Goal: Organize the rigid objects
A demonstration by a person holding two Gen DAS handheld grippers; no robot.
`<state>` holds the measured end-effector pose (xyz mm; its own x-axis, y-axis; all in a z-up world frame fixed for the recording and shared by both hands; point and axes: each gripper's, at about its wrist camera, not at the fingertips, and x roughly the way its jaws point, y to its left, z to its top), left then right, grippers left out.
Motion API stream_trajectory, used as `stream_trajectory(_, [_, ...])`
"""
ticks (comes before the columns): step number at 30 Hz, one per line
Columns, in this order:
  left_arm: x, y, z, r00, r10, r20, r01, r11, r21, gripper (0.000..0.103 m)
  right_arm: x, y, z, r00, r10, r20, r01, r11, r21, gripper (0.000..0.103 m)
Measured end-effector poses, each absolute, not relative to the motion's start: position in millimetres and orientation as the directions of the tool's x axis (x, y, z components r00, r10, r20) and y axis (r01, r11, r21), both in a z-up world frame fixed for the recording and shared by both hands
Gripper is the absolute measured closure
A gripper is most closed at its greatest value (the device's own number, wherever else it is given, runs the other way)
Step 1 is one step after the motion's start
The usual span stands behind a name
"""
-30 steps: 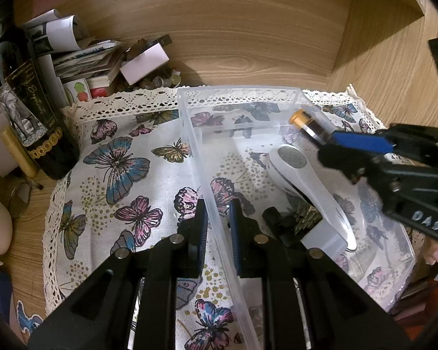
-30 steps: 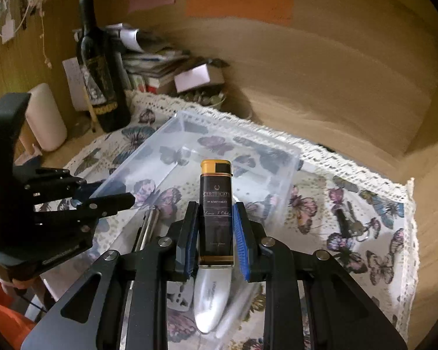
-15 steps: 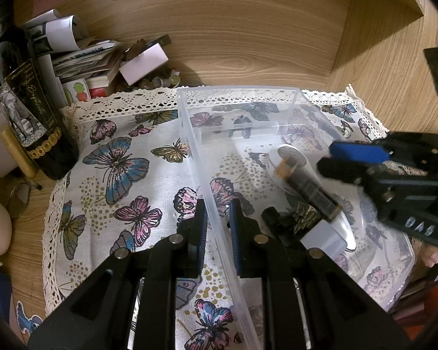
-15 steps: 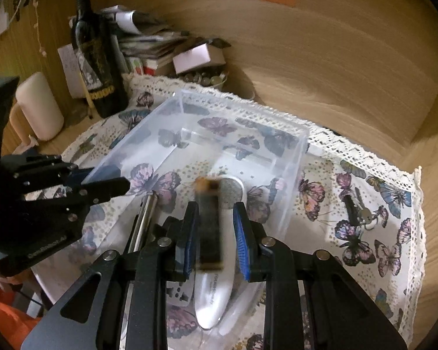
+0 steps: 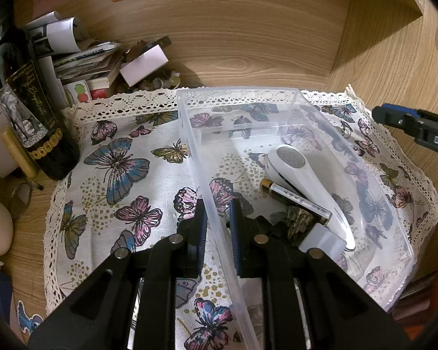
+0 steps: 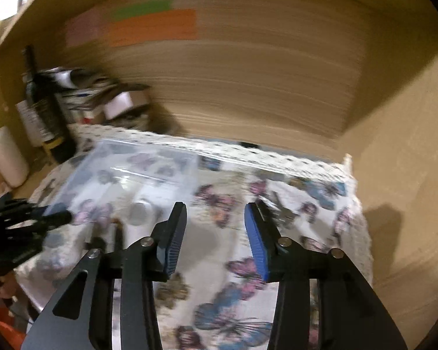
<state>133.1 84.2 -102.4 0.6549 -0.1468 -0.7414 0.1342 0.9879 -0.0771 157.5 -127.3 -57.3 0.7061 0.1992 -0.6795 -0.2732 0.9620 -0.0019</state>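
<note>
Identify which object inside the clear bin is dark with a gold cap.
The slim dark lighter, lying against the white handheld device; the device is white with a grey round face.

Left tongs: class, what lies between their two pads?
In the left wrist view, the left tongs are shut on the clear plastic bin; its thin side wall stands between the pads, nothing else.

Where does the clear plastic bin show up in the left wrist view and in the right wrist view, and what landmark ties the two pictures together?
Left wrist view: the clear plastic bin fills centre and right; the left claw is clamped on its near-left wall.
Right wrist view: the bin sits blurred at centre-left, left of the right claw, whose jaws are opening with nothing between them.
Shared landmark: the dark wine bottle, upright at far left in both.
</note>
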Motion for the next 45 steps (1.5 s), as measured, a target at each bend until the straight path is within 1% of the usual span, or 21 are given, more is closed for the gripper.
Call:
stream_trajectory(4, [133,84,-102,0.655,-0.148,-0.741,0.135,0.988,-0.078,0.088,167,-147,-74,0.68,0.154,-0.717,-0.215,0.977,0.006,0.065])
stream_trajectory(9, [132,84,-100,0.654,-0.156,-0.74,0.135,0.987,-0.089,0.088,184,-156,-106,0.628,0.111,-0.77,-0.194,0.981,-0.018,0.065])
stream_trajectory(15, [132,86,-100,0.653,-0.162,-0.739,0.135,0.986,-0.097,0.088,207,-154,-124,0.606,0.092,-0.79,-0.195,0.98,-0.035,0.065])
stream_trajectory(19, [132,87,-100,0.653,-0.168,-0.738,0.133,0.985,-0.106,0.088,224,-154,-129,0.595,0.101,-0.798,-0.207,0.978,-0.031,0.071])
stream_trajectory(21, [133,87,-100,0.654,-0.173,-0.736,0.131,0.985,-0.115,0.088,234,-153,-133,0.588,0.097,-0.803,-0.212,0.976,-0.038,0.078])
stream_trajectory(27, [134,87,-100,0.655,-0.175,-0.735,0.133,0.984,-0.116,0.088,257,-154,-149,0.563,0.048,-0.825,-0.185,0.98,-0.068,0.08])
stream_trajectory(31, [134,88,-100,0.655,-0.176,-0.735,0.133,0.984,-0.117,0.088,259,-155,-149,0.568,0.059,-0.821,-0.184,0.981,-0.056,0.081])
stream_trajectory(32, [134,88,-100,0.655,-0.176,-0.735,0.133,0.984,-0.117,0.088,259,-154,-150,0.566,0.063,-0.822,-0.187,0.981,-0.054,0.085])
stream_trajectory(34, [135,88,-101,0.654,-0.175,-0.736,0.133,0.984,-0.115,0.088,256,-151,-149,0.572,0.054,-0.819,-0.19,0.979,-0.068,0.085])
stream_trajectory(38, [133,89,-100,0.653,-0.174,-0.737,0.132,0.984,-0.115,0.088,240,-139,-146,0.579,0.082,-0.811,-0.22,0.974,-0.059,0.085])
stream_trajectory(45, [135,90,-102,0.651,-0.173,-0.739,0.128,0.985,-0.118,0.088,201,-133,-115,0.634,0.15,-0.759,-0.264,0.964,-0.03,0.085])
